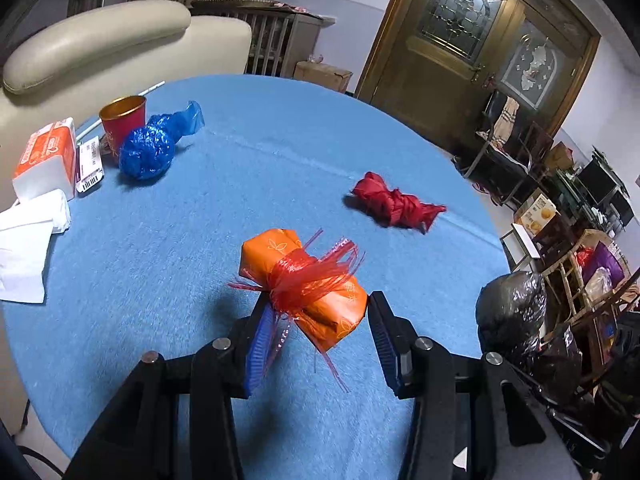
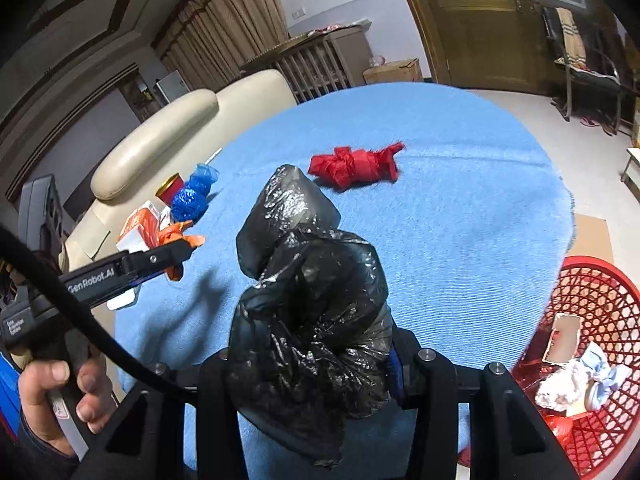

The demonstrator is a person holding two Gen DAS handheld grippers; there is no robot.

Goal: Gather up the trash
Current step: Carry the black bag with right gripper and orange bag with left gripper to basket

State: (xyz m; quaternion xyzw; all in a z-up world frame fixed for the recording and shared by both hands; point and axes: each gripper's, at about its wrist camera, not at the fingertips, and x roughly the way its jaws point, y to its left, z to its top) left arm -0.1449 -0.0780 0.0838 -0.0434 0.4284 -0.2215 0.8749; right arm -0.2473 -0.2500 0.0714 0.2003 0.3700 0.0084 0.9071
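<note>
Black bag (image 2: 312,320) hides right claw (image 2: 316,364) fingertips

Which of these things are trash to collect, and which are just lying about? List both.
Job:
orange packet between the open left tongs
black bag gripped in the right tongs
red bundle
blue bundle
red basket

Probably lying about:
tissue pack
red cup
sofa

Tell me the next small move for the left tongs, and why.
Probably close the left tongs on the orange packet: its near end already sits between the open fingers, which look not yet pressed against it. The right tongs already grip the black bag, and the red basket waits beside the table.
</note>
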